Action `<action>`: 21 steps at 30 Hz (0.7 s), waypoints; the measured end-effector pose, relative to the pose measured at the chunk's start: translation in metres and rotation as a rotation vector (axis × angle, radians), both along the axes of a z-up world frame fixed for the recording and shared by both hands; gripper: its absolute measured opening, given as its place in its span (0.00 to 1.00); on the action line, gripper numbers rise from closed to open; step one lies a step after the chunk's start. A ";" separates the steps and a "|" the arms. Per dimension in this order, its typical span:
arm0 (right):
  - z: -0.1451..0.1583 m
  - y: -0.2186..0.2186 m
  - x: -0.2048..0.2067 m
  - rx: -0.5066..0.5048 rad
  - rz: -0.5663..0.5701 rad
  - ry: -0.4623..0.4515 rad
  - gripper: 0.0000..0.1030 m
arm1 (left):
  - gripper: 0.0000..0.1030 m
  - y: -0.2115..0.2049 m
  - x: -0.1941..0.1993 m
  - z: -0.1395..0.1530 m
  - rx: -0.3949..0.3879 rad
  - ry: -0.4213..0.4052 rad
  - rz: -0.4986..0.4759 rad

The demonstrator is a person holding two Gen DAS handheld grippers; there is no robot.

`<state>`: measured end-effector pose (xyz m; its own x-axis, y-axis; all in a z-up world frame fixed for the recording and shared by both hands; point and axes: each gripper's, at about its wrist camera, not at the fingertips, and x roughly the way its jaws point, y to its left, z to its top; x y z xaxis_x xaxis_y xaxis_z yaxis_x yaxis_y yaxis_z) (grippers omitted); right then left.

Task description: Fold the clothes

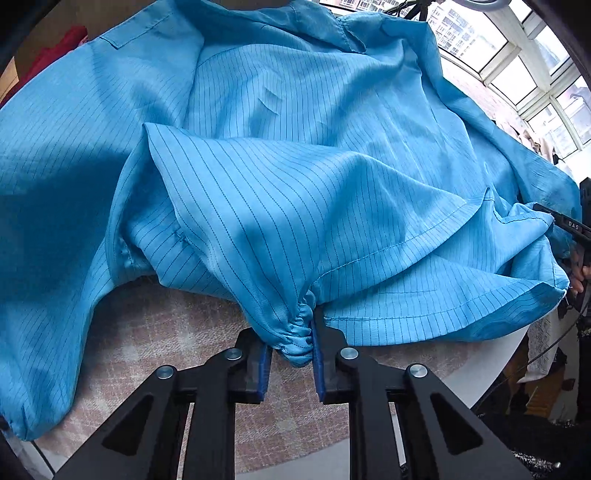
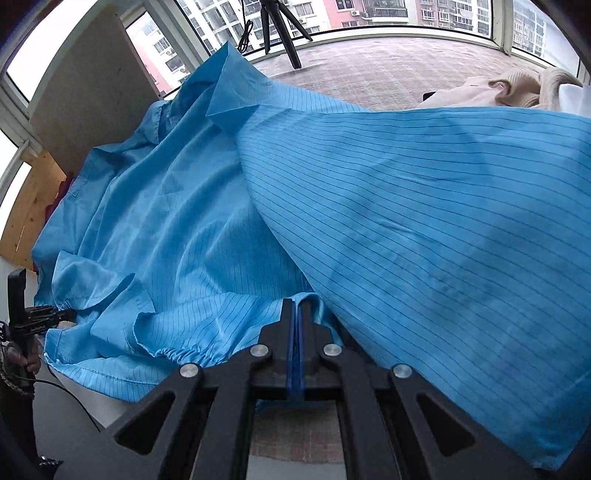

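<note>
A light-blue pinstriped coat (image 1: 295,184) lies spread and rumpled over the table, collar at the far end (image 2: 225,99). In the left wrist view, my left gripper (image 1: 293,343) has the gathered elastic sleeve cuff (image 1: 299,338) pinched between its blue pads (image 1: 318,365). My right gripper (image 2: 296,310) is shut, pads together, on a fold of the coat's hem (image 2: 306,297). A wide panel of the coat (image 2: 443,240) drapes over its right side. Each gripper shows in the other's view: the right gripper (image 1: 554,221) at the hem corner, the left gripper (image 2: 70,314) at the cuff.
The table wears a pink checked cloth (image 1: 166,332) with a white rim (image 1: 461,380). Beige knitwear (image 2: 517,88) lies at the far right, a tripod (image 2: 280,29) stands by the windows, and a wooden board (image 2: 26,218) and a red cloth (image 1: 70,40) sit at the far left.
</note>
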<state>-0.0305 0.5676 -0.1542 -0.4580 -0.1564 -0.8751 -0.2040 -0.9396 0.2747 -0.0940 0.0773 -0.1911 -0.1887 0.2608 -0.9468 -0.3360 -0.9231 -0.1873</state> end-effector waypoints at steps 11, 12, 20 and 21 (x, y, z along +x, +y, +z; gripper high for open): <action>0.054 -0.049 0.105 0.015 0.034 0.051 0.01 | 0.15 -0.115 0.133 0.066 0.007 -0.018 0.125; 0.046 -0.055 0.114 0.033 0.034 0.020 0.01 | 0.15 -0.118 0.143 0.057 0.006 -0.045 0.133; -0.009 -0.061 0.136 0.077 0.031 -0.231 0.04 | 0.17 -0.118 0.173 -0.023 -0.082 -0.246 0.079; 0.005 -0.061 0.136 0.092 0.051 -0.205 0.07 | 0.19 -0.122 0.175 -0.014 -0.084 -0.224 0.075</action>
<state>0.1051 0.5067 -0.1496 -0.2622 -0.0901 -0.9608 -0.1981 -0.9694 0.1449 0.0807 -0.0445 -0.2051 0.0127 0.1729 -0.9849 -0.2250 -0.9592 -0.1713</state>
